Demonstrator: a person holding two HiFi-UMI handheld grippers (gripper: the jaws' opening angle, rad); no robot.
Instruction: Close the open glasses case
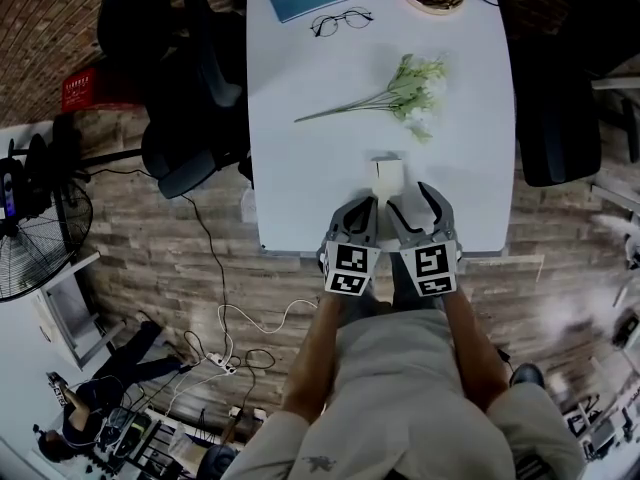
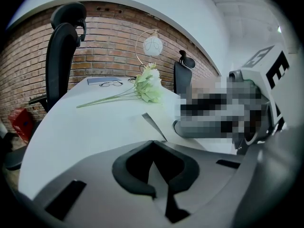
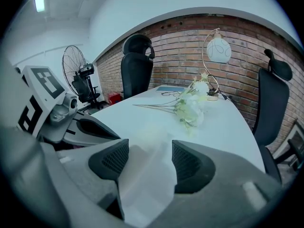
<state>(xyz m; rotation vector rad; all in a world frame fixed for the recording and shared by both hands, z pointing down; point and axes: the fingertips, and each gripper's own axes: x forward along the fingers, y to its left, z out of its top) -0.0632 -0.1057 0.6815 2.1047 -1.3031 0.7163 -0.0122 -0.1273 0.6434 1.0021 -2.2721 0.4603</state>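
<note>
Left gripper (image 2: 153, 151): jaws pressed together, empty; we see it just left of the glasses case (image 1: 388, 176).
Right gripper (image 3: 150, 159): jaws apart, glasses case between pads; we can't confirm contact.
Location: glasses case near table (image 1: 300, 188) front edge, at both grippers' tips.
Flowers (image 1: 410, 88): beyond it.

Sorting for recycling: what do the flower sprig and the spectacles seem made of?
Flower sprig: likely artificial, fabric or plastic, matt; pale uniform blooms, stiff straight stem. Spectacles: thin dark wire rim, probably metal; clear lenses, material unclear.
</note>
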